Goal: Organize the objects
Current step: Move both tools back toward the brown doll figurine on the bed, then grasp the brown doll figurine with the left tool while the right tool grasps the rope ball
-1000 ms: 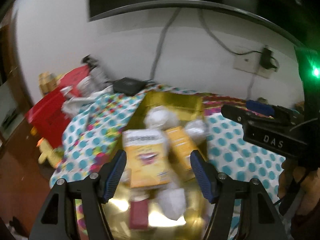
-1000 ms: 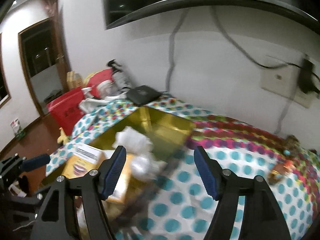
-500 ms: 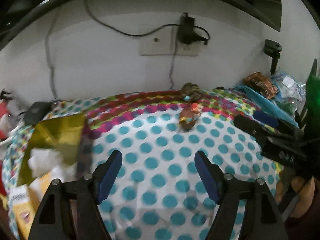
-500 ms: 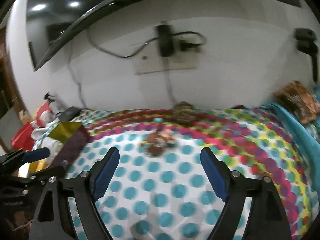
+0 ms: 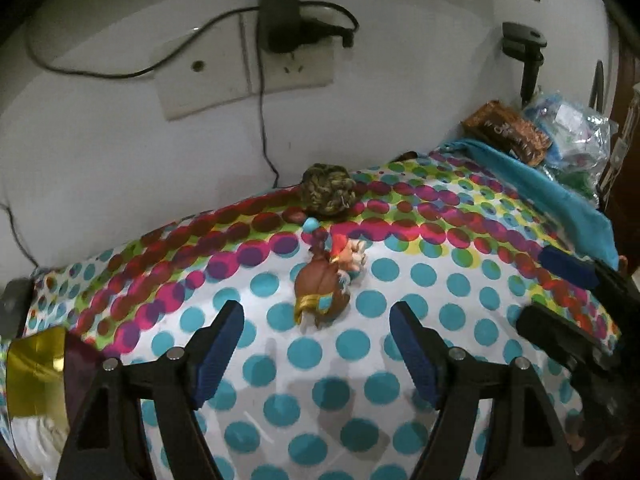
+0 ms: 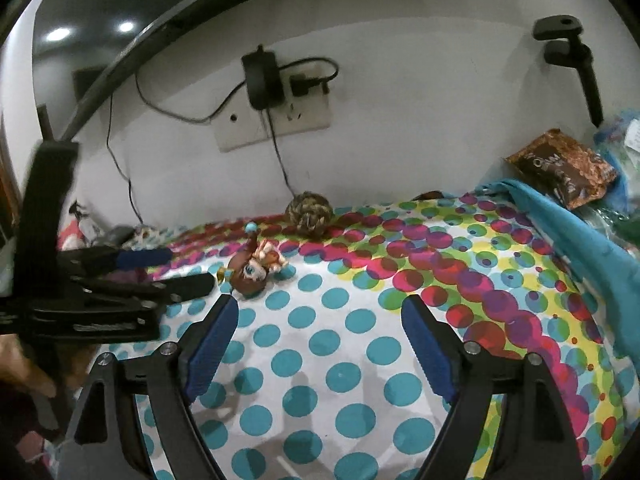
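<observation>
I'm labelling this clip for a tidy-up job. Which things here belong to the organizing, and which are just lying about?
Likely part of the job:
doll figure lying on the dotted cloth
woven ball
gold box
left gripper, open, nearest the doll

Just lying about:
wall socket
brown snack packet

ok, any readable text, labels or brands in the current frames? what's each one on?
Nothing reads cleanly.
Brown snack packet: large pale lettering, curved and blurred; unreadable in both views.
Left gripper body: a pale embossed marking, too blurred to read.
Clear plastic bags: a white label, print too small.
Wall socket plate, toy figure, polka-dot cloth: no text visible.
</observation>
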The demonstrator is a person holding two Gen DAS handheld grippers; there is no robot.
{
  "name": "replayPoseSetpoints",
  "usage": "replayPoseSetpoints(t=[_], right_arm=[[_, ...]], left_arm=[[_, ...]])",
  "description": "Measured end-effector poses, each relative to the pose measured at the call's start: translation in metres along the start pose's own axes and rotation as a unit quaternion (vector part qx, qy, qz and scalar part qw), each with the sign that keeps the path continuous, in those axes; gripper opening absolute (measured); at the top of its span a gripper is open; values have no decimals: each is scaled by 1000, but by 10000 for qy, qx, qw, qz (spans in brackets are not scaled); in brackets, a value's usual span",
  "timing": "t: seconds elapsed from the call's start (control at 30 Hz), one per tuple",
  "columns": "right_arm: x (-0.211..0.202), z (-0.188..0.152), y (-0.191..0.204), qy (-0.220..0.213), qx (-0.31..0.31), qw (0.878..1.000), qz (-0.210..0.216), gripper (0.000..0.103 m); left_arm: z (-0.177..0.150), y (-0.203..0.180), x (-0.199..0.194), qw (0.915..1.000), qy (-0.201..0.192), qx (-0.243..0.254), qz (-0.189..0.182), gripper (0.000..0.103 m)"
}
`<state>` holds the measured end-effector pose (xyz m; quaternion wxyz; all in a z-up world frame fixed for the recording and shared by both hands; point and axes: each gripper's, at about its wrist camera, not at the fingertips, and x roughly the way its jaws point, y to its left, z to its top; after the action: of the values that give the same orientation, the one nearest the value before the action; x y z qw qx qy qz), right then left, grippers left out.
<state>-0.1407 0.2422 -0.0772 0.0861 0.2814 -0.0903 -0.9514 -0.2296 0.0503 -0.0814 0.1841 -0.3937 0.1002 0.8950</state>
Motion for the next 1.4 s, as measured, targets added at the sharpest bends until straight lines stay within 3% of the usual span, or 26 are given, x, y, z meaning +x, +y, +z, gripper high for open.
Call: replayPoseSetpoints(t=[0.17,0.57,0.9,0.97,1.0,1.03,1.2,1.4], right_arm=[[-3,0,3,-61,-34,9999,-102,90],[-3,1,4,-53,-58,9999,-103,94],[-2,0,7,-49,-143,9998,-131,96],[-1,0,7,-25,-147,9998,-130,96],[-1,0,7,-21,-148,9998,-129,96],[-1,0,7,-21,-147,9998,-126,96],[2,-1,6,26,-110,9999,-131,96],[4,0,4,79,-72,9998,-151,97]], left_arm=[[9,-14,25,9994,132,239,197,78],[10,-20,60,9984,160,220,491,78],[11,-5,66,9979,93,-265,585,77],[11,-9,68,9976,133,-190,650,67],[10,-11,70,9970,179,-136,736,48],[10,-12,71,9965,225,-119,794,40],[8,-4,69,9923,241,-332,1168,40],[1,36,60,9797,183,-1374,1448,40]])
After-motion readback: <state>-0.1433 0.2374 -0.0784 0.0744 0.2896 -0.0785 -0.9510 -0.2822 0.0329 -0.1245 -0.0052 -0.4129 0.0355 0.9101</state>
